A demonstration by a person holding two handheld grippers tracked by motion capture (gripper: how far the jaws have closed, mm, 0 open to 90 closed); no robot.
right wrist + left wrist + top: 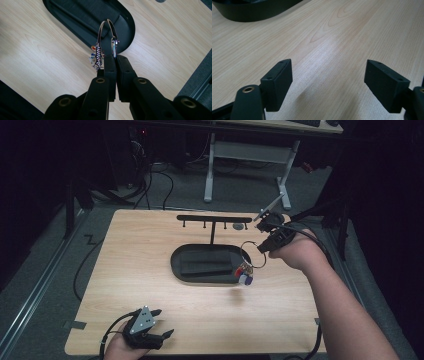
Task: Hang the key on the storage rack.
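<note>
Right gripper point(114, 65) fingers point(110, 67) clamp a silver key ring point(107, 37) dangling beaded, coloured charms point(244, 274).

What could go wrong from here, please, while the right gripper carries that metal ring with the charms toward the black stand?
1. The right gripper pinches the thin metal ring only at its edge, so it may twist or slip out.
2. The charms hang loose under the ring and could swing or snag on the black tray.
3. The hooks on the stand look small, so the ring could miss its hook.

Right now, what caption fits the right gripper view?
Right gripper pinching a metal key ring above the black tray.
</note>
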